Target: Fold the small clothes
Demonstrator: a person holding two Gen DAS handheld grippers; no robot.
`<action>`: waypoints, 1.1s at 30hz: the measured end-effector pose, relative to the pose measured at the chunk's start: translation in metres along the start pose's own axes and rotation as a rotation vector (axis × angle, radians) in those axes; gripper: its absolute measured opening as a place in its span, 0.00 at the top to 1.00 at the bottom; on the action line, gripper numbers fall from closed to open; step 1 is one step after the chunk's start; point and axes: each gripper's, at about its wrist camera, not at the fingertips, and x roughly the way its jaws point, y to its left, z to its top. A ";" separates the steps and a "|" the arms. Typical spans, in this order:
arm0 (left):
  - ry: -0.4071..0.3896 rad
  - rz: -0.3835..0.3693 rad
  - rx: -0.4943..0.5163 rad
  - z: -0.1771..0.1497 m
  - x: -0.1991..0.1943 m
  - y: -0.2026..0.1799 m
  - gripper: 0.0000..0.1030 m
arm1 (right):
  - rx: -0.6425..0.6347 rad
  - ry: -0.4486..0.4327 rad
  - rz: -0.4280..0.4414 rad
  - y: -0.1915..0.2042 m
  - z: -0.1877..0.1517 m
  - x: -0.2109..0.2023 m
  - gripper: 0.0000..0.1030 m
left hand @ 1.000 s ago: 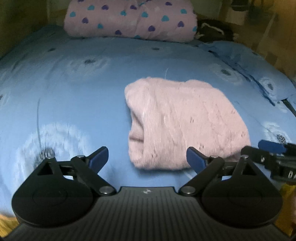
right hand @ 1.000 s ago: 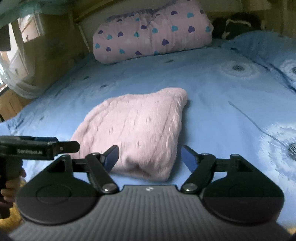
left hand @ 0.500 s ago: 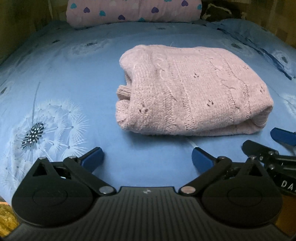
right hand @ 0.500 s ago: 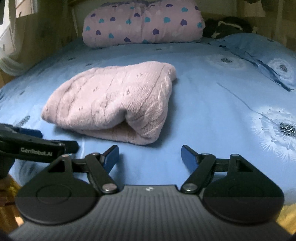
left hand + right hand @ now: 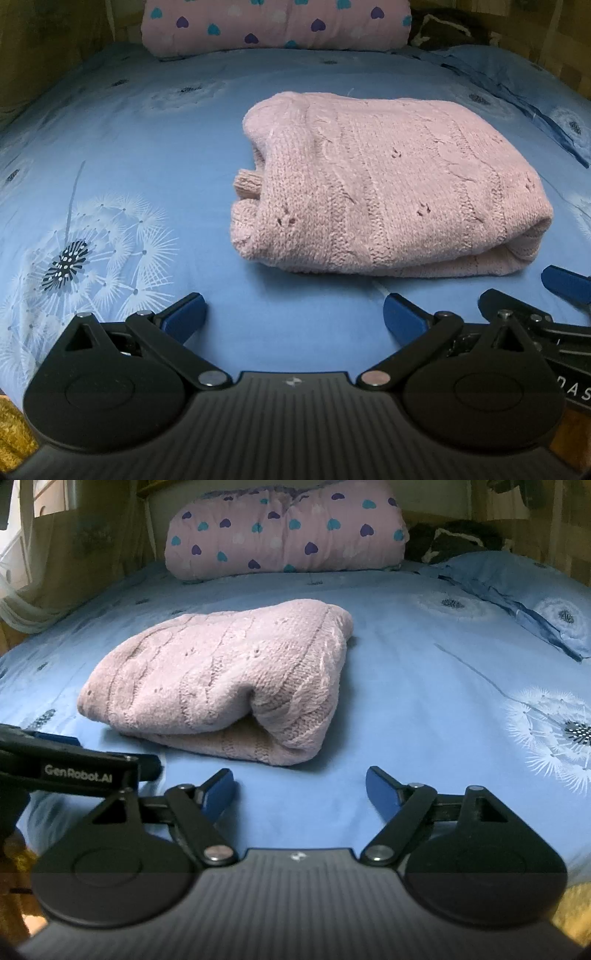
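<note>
A pink knitted sweater (image 5: 391,184) lies folded into a thick bundle on the blue bed sheet (image 5: 147,147); it also shows in the right wrist view (image 5: 221,679). A ribbed cuff (image 5: 248,182) sticks out of its left side. My left gripper (image 5: 294,314) is open and empty, low over the sheet just in front of the sweater. My right gripper (image 5: 300,788) is open and empty, in front of the sweater's right end. Each gripper shows at the edge of the other's view.
A pink quilt with heart print (image 5: 284,531) lies rolled at the head of the bed. A blue pillow (image 5: 524,587) is at the back right, with a dark item (image 5: 454,539) behind it. Wooden walls flank the bed. The near edge of the bed is right below the grippers.
Both grippers have pulled back and dropped low toward the near edge of the bed, away from the sweater. The folded sweater has stayed in place. Both stay open.
</note>
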 end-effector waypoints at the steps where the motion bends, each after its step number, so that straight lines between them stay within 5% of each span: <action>1: -0.001 0.001 0.002 0.000 0.000 0.000 0.00 | -0.001 0.000 -0.001 0.001 0.000 0.000 0.22; 33: 0.003 0.003 0.008 0.000 0.002 -0.002 0.00 | -0.003 -0.002 -0.002 0.003 -0.001 0.002 0.20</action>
